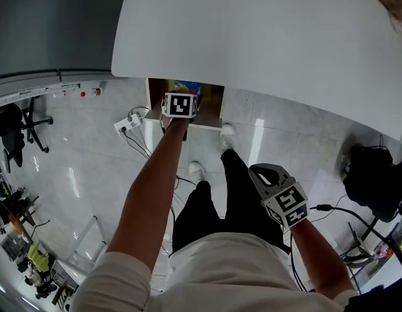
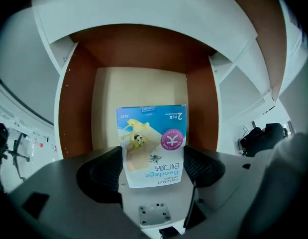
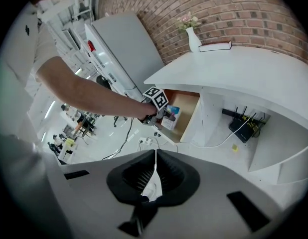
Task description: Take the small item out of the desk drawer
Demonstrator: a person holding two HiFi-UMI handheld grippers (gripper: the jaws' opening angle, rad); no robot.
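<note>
At the open drawer (image 2: 77, 103), the bandage box (image 2: 153, 133) is being pinched by the left gripper (image 2: 154, 161).
Only its near end is being gripped, so a drawer-front bump could twist it loose; the right gripper (image 3: 153, 180) is being held closed, empty.

The left arm (image 1: 149, 187) stretches straight forward, bare below the sleeve, and puts the left claw (image 1: 180, 106) at the open front of the drawer (image 1: 211, 98) — its jaws grip a flat bandage box (image 2: 153, 143) by both side edges. The right arm (image 1: 321, 265) is bent and kept close to the body. The right claw (image 1: 269, 174) hangs well back from the drawer, jaws pressed together, aimed roughly toward it.
</note>
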